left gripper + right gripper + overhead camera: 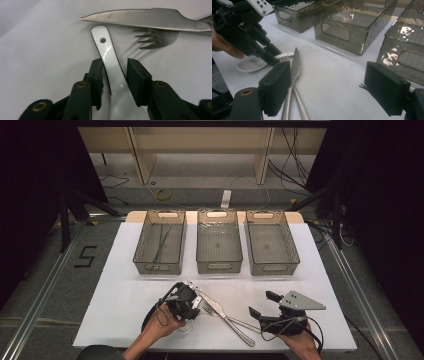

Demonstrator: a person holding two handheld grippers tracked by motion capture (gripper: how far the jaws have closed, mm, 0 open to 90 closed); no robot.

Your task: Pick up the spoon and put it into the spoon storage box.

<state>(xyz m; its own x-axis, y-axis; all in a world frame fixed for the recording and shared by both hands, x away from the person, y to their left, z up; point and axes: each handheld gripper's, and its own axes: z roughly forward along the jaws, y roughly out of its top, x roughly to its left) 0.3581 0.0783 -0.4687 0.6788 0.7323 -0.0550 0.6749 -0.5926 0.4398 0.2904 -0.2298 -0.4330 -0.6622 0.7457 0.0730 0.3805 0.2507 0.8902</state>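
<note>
1. A black "5" (86, 256) was marked on the floor left of the table (125, 285).
2. The left gripper (113, 75) had its jaws pinching the white ceramic spoon (110, 62), just beside the knife (150, 18) and fork (156, 38).
3. The right gripper (332, 87) stood spread wide right of the knife, with bare tabletop between it and the three bins (219, 245).

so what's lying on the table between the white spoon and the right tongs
A knife crossed over a fork, seen in the high view. They lie between the white spoon in the left tongs and the open right tongs.
</note>
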